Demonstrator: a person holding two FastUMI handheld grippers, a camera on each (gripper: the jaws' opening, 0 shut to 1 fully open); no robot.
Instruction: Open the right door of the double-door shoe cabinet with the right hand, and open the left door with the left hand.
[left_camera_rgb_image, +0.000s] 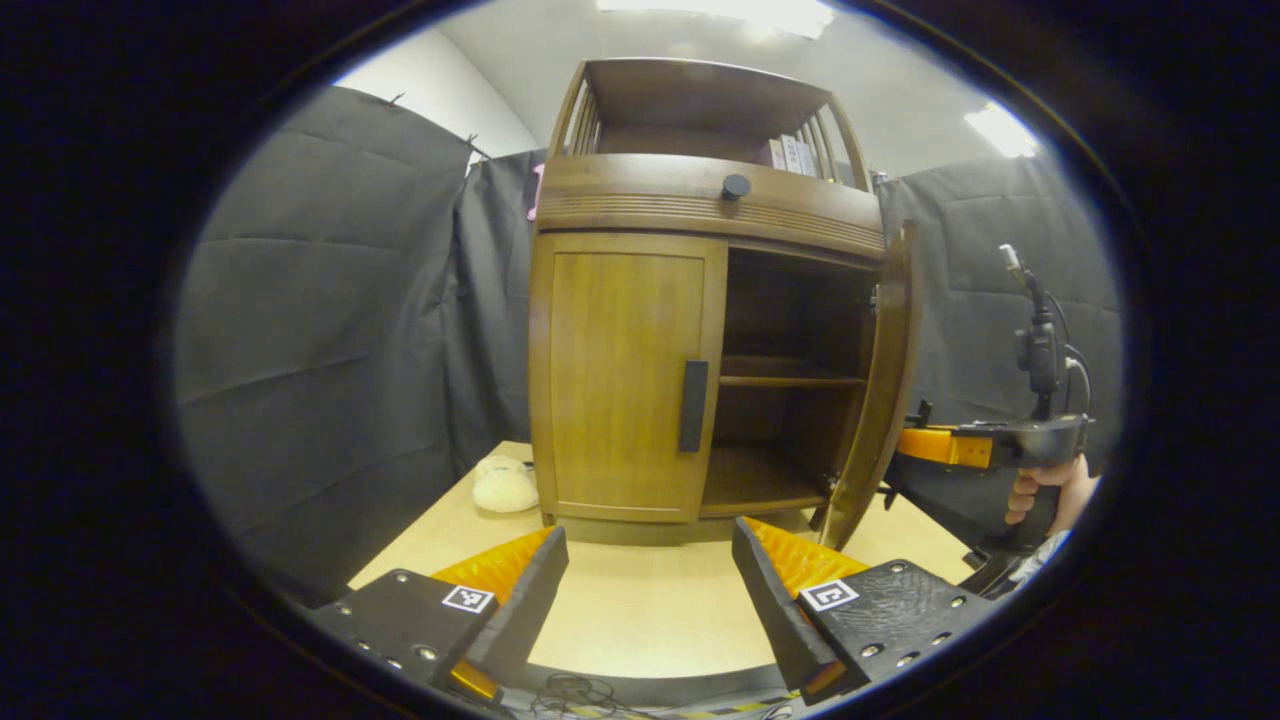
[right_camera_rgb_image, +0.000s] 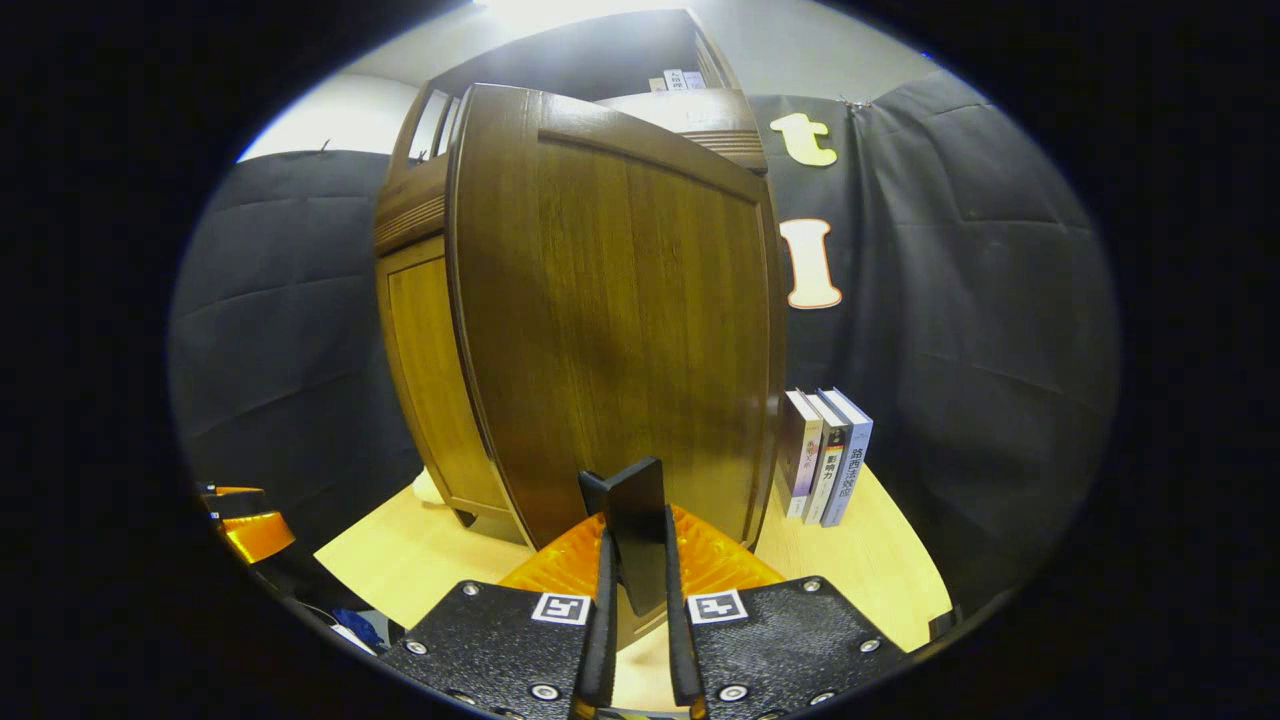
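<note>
The right gripper (right_camera_rgb_image: 636, 590) has its fingers closed on the dark handle (right_camera_rgb_image: 632, 530) of the right door (right_camera_rgb_image: 620, 320), which stands swung well out from the shoe cabinet (left_camera_rgb_image: 700, 300); judging by that, the right half is about done and the pull should follow the hinge's arc, not a straight line, so the handle does not twist out from between the fingers. The left gripper (left_camera_rgb_image: 650, 590) holds nothing, its fingers spread wide, with the shut left door (left_camera_rgb_image: 625, 380) ahead of them and its handle (left_camera_rgb_image: 693, 405) above and slightly right of the gap; it likely needs to rise and come in square so each finger passes one side of the bar. The cabinet stands on a pale wooden table (left_camera_rgb_image: 640, 610) between black cloth walls. A cream plush (left_camera_rgb_image: 504, 486) lies left of the fingers by the cabinet foot, and upright books (right_camera_rgb_image: 825, 455) stand just right of the open door.
</note>
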